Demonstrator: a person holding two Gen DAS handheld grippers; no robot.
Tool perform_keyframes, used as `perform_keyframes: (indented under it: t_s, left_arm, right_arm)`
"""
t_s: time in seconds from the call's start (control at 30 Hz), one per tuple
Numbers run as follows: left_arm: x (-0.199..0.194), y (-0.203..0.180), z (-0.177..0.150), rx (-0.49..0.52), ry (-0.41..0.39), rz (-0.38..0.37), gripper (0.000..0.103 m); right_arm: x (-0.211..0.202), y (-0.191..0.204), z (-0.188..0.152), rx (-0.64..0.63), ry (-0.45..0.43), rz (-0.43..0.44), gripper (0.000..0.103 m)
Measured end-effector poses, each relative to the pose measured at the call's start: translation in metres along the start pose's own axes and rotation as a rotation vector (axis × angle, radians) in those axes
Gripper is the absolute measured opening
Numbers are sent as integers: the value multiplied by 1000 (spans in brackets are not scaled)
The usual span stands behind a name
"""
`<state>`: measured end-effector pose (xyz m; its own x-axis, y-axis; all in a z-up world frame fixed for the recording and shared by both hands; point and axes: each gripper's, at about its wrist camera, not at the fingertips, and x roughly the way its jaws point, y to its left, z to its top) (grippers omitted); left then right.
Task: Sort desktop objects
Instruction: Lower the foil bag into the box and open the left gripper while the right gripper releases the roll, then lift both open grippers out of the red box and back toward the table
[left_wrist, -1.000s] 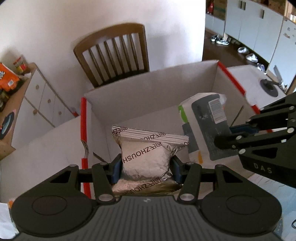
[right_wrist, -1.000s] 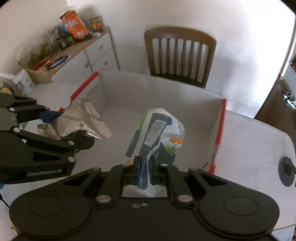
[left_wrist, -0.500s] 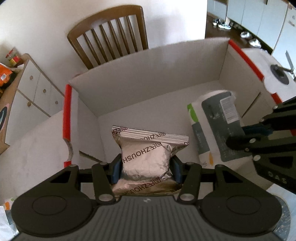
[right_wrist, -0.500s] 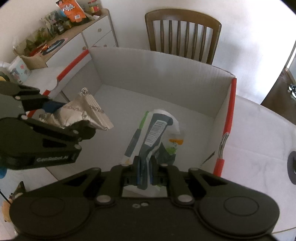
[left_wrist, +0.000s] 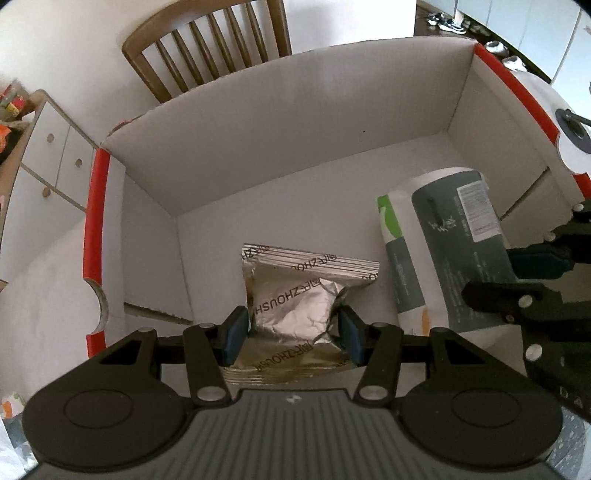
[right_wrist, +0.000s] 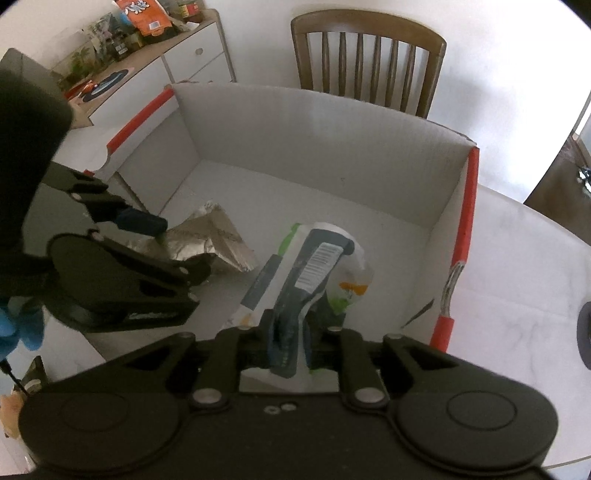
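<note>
1. Over the white box (left_wrist: 280, 122), inside its red-edged walls, I hold both of my tools at once, and each one carries a packet.
2. My left gripper (left_wrist: 290, 330) is closed on the silver foil pouch (left_wrist: 299, 295); the blue pads press its two sides, and the pouch points forward, away from me, with its sealed edge toward the far wall.
3. My right gripper (right_wrist: 291, 343) is closed on the grey and white bag (right_wrist: 314, 266), pinching its lower end. The long axis of the bag runs forward and a little up from the jaws.
4. The two packets are side by side, the pouch on the left and the bag on the right, near each other but apart.
5. I judge that the box floor lies just under both packets, so the coming move is mostly downward and then a release. I cannot tell if the pouch already touches the floor.
</note>
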<state>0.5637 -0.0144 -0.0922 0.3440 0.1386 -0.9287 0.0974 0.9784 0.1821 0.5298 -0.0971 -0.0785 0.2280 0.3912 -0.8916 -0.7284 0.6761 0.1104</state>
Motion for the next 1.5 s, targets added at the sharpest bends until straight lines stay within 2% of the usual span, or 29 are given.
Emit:
perform_keyframes:
  t_s: [0.2, 0.3, 0.43, 0.5, 0.57, 0.63, 0.77, 0.93, 1.5]
  left_arm:
    - [-9, 12, -3, -57, -22, -19, 55]
    - [-18, 15, -5, -60, -44, -23, 56]
    - [-32, 18, -8, -56, -84, -30, 60]
    - [-37, 18, -9, -61, -95, -31, 61]
    - [-41, 20, -11, -67, -101, -32, 62]
    - [-42, 16, -9, -72, -114, -29, 73]
    - [-52, 17, -14, -87, -128, -30, 84]
    - [-60, 20, -17, -113, -152, -25, 103]
    - [-96, 10, -43, -147, -223, -52, 103]
  right_arm:
    - [-10, -1, -2, -7, -10, -7, 24]
    - [-18, -3, -3, -4, -20, 1, 29]
    - [-25, -2, -4, -10, -36, 6, 32]
    - [-29, -3, -6, -9, -49, 7, 41]
    - [-31, 0, -5, -12, -61, 2, 45]
    - [-34, 3, -5, -18, -75, -4, 47]
    - [-43, 6, -6, -24, -106, 7, 62]
    - [-52, 6, -10, -43, -125, 21, 72]
    - [-82, 1, -30, -30, -222, 11, 82]
